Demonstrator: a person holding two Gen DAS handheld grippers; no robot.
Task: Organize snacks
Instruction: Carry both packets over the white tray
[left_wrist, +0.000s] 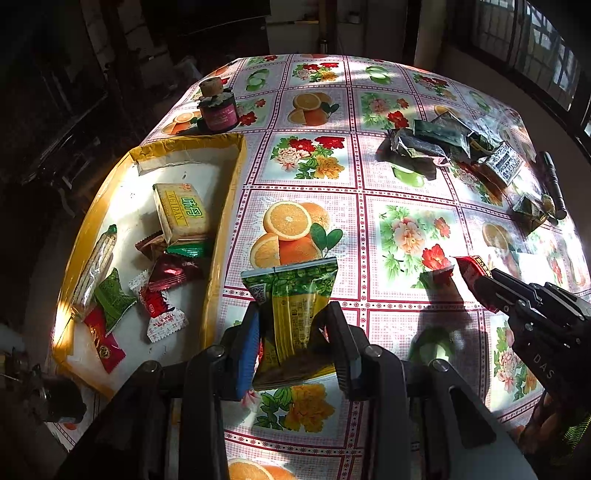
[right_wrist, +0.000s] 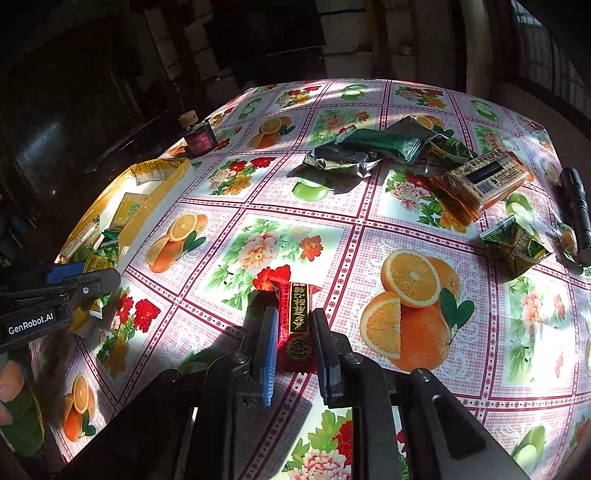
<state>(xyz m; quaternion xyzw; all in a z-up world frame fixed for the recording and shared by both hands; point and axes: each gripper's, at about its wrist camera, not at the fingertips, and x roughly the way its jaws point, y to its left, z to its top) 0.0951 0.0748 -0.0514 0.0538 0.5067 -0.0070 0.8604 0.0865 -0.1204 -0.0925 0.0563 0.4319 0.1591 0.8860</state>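
We note the table, under a fruit-and-flower oilcloth, carrying a shallow cardboard box at its left edge, already part-filled with snacks.

Left gripper: fingers narrow, clamped on a green-and-yellow snack packet held above the cloth just beside the box's right wall.

Right gripper: fingers nearly together, pinching a red candy packet over the table's middle.

Unsorted packets and a cracker pack remain near the far right edge, beside a black flashlight.

Risks, as we judge them:
- The green packet is gripped low and could snag the box wall and tip the box.
- The two grippers may collide over the box.
- The slick red wrapper could slip out early.
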